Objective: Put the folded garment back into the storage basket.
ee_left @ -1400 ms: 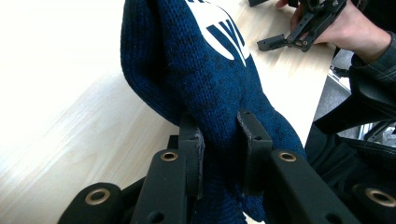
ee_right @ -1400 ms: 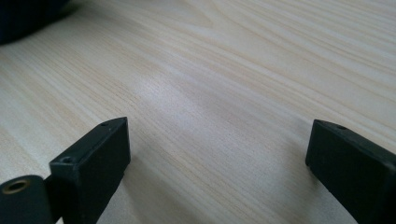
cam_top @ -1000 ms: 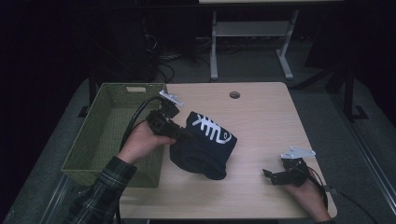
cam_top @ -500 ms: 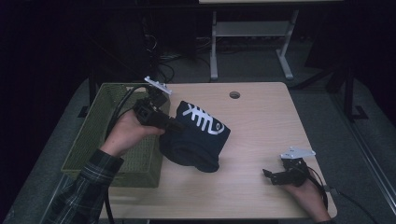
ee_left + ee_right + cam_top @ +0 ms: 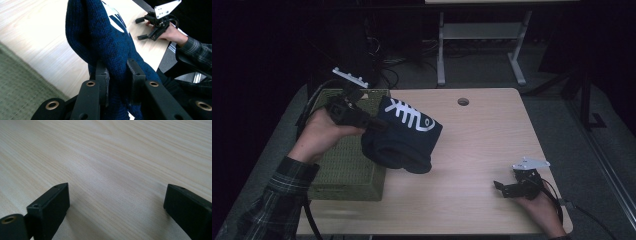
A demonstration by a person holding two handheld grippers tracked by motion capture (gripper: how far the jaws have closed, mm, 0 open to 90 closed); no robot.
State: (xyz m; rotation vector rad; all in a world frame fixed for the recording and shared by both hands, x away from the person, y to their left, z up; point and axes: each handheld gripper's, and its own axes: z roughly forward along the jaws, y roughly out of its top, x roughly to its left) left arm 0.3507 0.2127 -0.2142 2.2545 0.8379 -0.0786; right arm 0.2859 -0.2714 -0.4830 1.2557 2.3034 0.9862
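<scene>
The left gripper (image 5: 374,122) has its jaws pinched tight on a fold of the dark blue knitted garment (image 5: 404,135), which hangs from them in a bunch, lifted off the table (image 5: 492,135) with the green basket (image 5: 347,165) just below and behind the tool. The right gripper (image 5: 502,188) rests on the wood well away, jaws wide apart and holding nothing. With only one fold gripped, I'd worry the heavy knit could slip free or snag the basket's rim.
</scene>
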